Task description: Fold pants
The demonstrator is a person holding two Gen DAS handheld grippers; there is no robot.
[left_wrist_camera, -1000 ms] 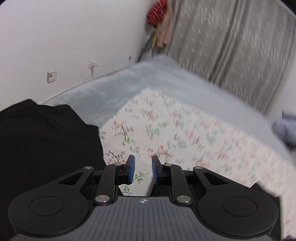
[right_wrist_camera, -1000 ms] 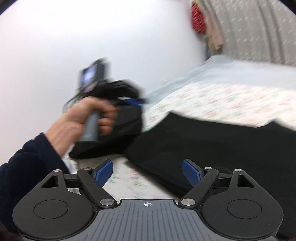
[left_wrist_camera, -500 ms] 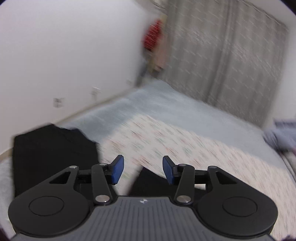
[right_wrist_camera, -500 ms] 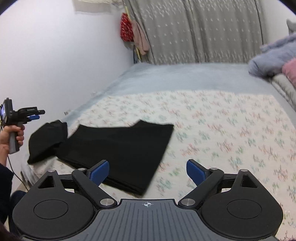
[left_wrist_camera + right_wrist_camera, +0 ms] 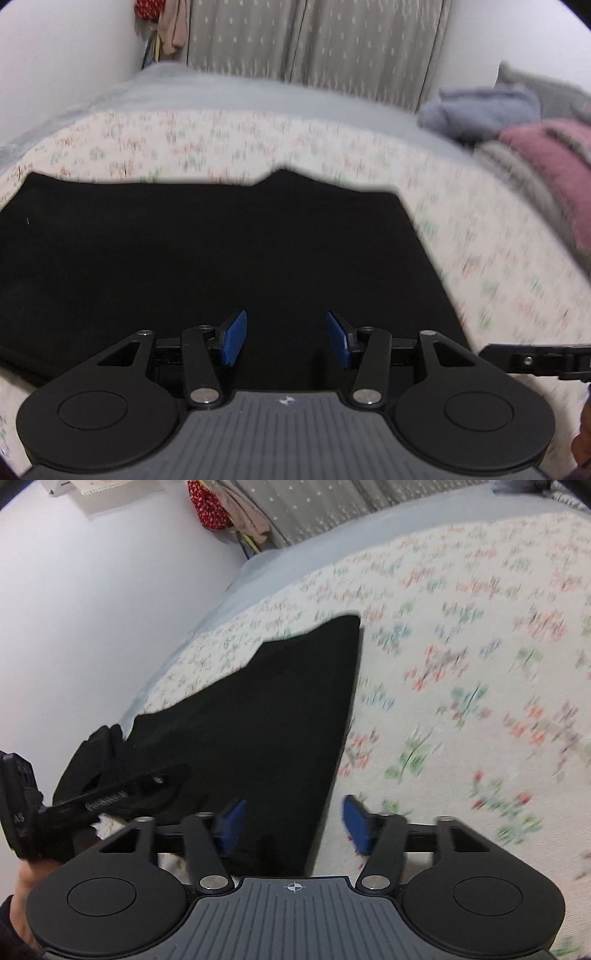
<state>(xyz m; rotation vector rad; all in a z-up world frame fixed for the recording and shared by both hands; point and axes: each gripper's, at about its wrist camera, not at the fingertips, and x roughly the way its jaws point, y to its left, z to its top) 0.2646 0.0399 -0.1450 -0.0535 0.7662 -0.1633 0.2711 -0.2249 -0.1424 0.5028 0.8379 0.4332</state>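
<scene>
Pillows point(image 5: 532, 122) show beside pants point(image 5: 221, 251) only from left wrist.

I'm working in a home bedroom. A wide bed point(image 5: 229, 99) fills most of my view, covered by a grey blanket with a floral sheet point(image 5: 332, 155) spread over it. Long grey patterned curtains point(image 5: 332, 40) hang along the far wall. Clothes point(image 5: 225, 506) hang in the far left corner against a plain white wall point(image 5: 92, 590), and soft folded blankets point(image 5: 517, 122) are piled at the right.
</scene>
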